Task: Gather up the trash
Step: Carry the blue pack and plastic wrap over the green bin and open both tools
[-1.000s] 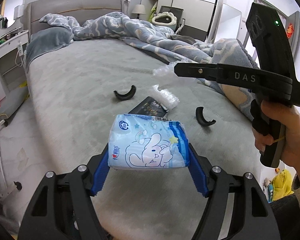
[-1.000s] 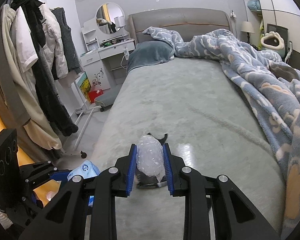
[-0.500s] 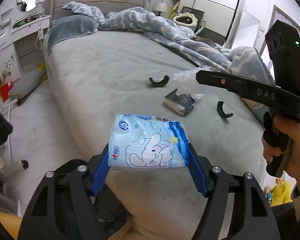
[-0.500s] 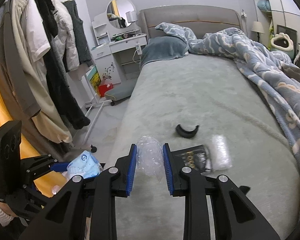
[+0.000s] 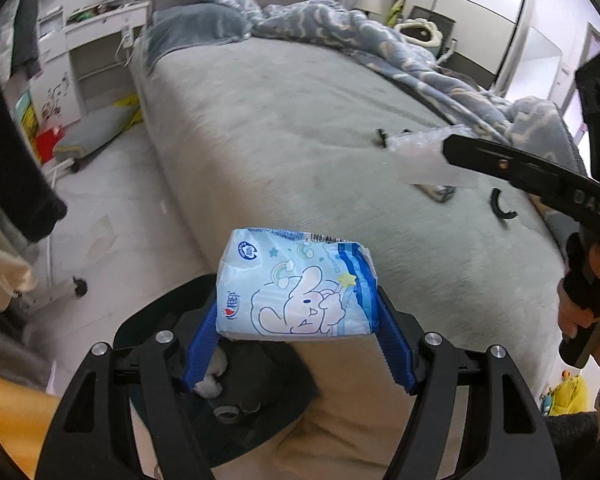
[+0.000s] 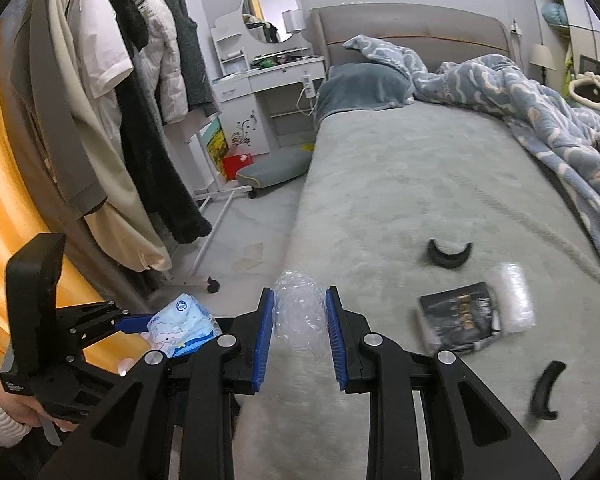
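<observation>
Both hands are loaded at this point. The left gripper (image 5: 298,350) has its blue fingers (image 5: 202,338) clamped on either end of a pale blue tissue pack (image 5: 296,286) printed with a cartoon rabbit, held out past the foot corner of the bed (image 5: 300,120), over the floor. Just under that pack sits a dark round thing with something white in it, which could be a bin, though blur keeps me from being sure. The right gripper (image 6: 298,334) has its fingers (image 6: 262,334) pinched nearly together on a crumpled clear plastic wrapper (image 6: 298,314), carried above the bed's edge. So two pieces are picked up but, by my reckoning, not yet dropped anywhere. Left on the grey bedspread are a dark flat packet (image 6: 458,318) with a clear plastic roll (image 6: 514,304) lying against it. Near them lie two black curved pieces (image 6: 448,254), which may not be rubbish. I would put the job somewhere around the middle.
</observation>
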`<action>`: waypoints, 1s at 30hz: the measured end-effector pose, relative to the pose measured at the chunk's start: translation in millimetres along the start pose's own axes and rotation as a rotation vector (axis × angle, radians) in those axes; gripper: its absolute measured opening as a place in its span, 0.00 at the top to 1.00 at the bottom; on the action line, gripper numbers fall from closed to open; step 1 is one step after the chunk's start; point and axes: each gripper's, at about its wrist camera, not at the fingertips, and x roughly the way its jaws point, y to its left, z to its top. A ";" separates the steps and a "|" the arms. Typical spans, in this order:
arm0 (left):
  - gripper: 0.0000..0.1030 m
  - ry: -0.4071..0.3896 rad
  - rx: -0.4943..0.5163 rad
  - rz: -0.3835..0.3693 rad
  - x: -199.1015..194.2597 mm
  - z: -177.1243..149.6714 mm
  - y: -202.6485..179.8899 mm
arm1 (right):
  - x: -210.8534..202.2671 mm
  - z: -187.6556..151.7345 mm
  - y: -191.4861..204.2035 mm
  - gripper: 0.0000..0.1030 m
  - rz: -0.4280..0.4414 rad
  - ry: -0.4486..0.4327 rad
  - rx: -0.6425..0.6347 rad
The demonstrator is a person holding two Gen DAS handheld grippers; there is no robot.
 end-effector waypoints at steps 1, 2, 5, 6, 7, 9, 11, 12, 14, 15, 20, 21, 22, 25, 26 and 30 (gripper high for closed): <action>0.29 0.006 -0.010 0.006 -0.1 -2.1 5.8 | 3.0 0.2 4.7 0.74 0.006 0.004 -0.003; 0.29 0.013 -0.021 0.014 -0.3 -4.8 12.1 | 5.7 0.3 9.1 0.74 0.011 0.009 -0.008; 0.29 0.033 -0.061 0.032 -0.3 -10.4 30.8 | 14.4 -0.1 22.7 0.74 0.029 0.021 -0.020; 0.29 0.041 -0.076 0.038 -0.3 -12.4 38.0 | 17.8 -0.1 27.1 0.74 0.035 0.025 -0.024; 0.29 0.047 -0.084 0.044 0.3 -13.6 42.6 | 19.6 -0.6 30.3 0.74 0.039 0.028 -0.027; 0.29 0.061 -0.102 0.060 0.3 -18.7 54.8 | 27.4 -1.3 40.2 0.74 0.051 0.041 -0.037; 0.29 0.074 -0.113 0.074 0.4 -23.6 65.2 | 34.4 -2.0 49.5 0.74 0.061 0.052 -0.045; 0.29 0.081 -0.121 0.080 1.4 -25.7 69.4 | 36.9 -2.7 53.6 0.74 0.066 0.056 -0.048; 0.29 0.103 -0.145 0.082 3.4 -29.6 80.3 | 44.4 -2.7 61.7 0.74 0.076 0.066 -0.056; 0.29 0.113 -0.158 0.081 3.6 -32.1 86.0 | 46.8 -2.8 64.9 0.74 0.080 0.070 -0.057; 0.29 0.166 -0.207 0.082 8.6 -41.0 108.2 | 63.2 -2.1 81.4 0.74 0.102 0.096 -0.071; 0.29 0.176 -0.213 0.081 9.8 -42.6 110.4 | 67.0 -2.2 84.6 0.74 0.105 0.103 -0.073; 0.29 0.193 -0.224 0.081 11.8 -45.7 115.5 | 69.2 -2.6 87.3 0.74 0.108 0.108 -0.073; 0.29 0.232 -0.245 0.078 17.3 -52.8 124.4 | 79.0 -3.7 95.7 0.74 0.114 0.127 -0.080; 0.29 0.247 -0.253 0.073 19.4 -55.5 127.3 | 82.8 -4.7 99.5 0.74 0.117 0.135 -0.084; 0.28 0.291 -0.280 0.055 25.4 -64.2 136.9 | 93.4 -8.1 108.6 0.74 0.123 0.160 -0.096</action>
